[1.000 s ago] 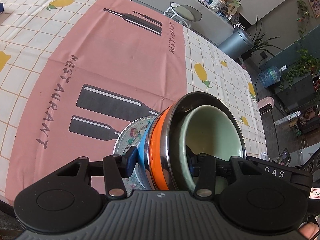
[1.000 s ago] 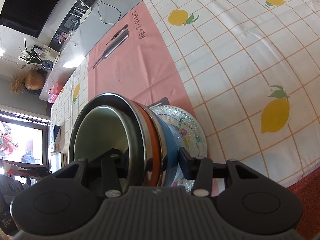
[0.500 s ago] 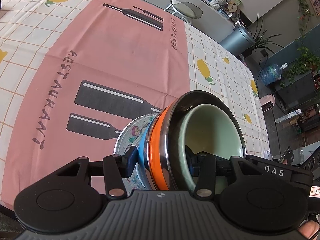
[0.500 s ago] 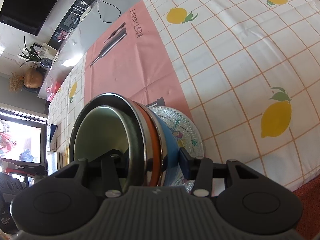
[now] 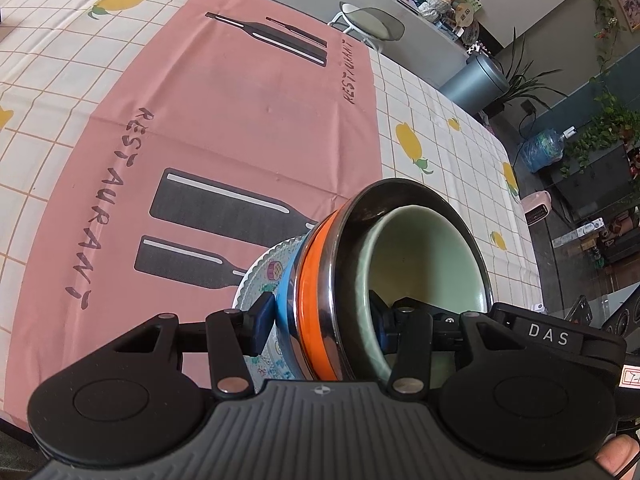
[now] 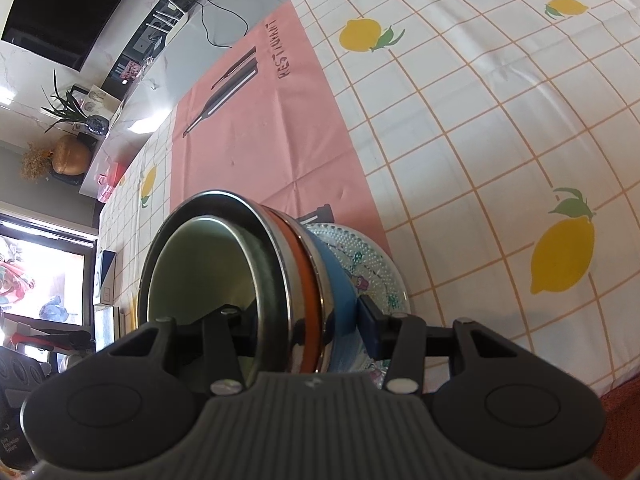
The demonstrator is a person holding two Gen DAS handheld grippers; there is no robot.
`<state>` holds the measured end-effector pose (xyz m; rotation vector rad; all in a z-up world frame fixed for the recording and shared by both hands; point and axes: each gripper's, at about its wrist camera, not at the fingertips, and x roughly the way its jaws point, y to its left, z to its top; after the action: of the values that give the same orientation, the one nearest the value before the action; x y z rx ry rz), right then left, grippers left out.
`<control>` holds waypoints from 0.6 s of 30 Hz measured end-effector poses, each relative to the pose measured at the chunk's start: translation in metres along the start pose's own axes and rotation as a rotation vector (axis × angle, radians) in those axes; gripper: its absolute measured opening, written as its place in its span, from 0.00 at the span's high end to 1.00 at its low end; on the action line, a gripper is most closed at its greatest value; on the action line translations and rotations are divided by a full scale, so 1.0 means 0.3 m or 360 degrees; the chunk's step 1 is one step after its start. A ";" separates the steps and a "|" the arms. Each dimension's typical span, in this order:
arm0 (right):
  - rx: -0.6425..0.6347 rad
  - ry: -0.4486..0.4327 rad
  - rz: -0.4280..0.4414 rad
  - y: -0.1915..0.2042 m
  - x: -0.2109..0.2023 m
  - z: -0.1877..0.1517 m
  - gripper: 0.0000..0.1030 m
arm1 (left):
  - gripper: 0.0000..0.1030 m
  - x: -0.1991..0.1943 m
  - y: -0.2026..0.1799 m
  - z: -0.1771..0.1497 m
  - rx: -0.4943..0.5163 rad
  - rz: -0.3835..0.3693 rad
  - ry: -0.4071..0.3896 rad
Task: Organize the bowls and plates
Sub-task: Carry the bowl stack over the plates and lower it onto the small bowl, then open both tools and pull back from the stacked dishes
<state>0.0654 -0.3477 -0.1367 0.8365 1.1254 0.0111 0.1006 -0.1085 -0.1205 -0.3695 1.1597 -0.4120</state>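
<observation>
my left gripper (image 5: 320, 320) and right gripper (image 6: 298, 330) were each about half open and clamped across the rim of the nested bowls (image 5: 400, 264), one finger inside the green bowl (image 5: 424, 256) and one under the patterned plate (image 5: 264, 272). the stack hung over the pink mat (image 5: 240, 112). i judged the smooth steel could slip, and uneven lowering could spill the stack.

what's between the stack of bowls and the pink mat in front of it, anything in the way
Nothing visible. Both tongs, left and right, are clamped on the stack of bowls with the patterned plate under it. The pink mat ahead carries only its printed bottles and lettering.
</observation>
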 end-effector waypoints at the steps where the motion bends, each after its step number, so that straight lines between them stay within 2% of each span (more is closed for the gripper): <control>1: 0.0001 0.0000 -0.0001 0.000 0.000 0.000 0.56 | 0.48 0.001 -0.009 0.002 0.0015 0.0008 0.0001; 5: -0.0051 -0.0021 -0.0027 0.020 -0.008 -0.007 0.53 | 0.46 -0.006 -0.020 -0.002 0.0065 0.0021 -0.0004; 8: -0.0128 -0.0069 -0.0061 0.045 -0.028 -0.013 0.42 | 0.36 -0.017 -0.017 -0.001 0.0057 -0.0001 -0.0026; 12: -0.0186 -0.0127 -0.0125 0.067 -0.058 -0.013 0.30 | 0.28 -0.042 -0.018 0.004 0.0066 0.0000 -0.0064; 18: -0.0229 -0.0182 -0.0182 0.093 -0.105 -0.031 0.25 | 0.24 -0.145 -0.041 0.004 0.0178 -0.0006 -0.0204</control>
<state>0.0542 -0.3356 -0.0969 0.6362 1.0498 -0.0495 0.0854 -0.0976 -0.0794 -0.2964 1.0066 -0.4477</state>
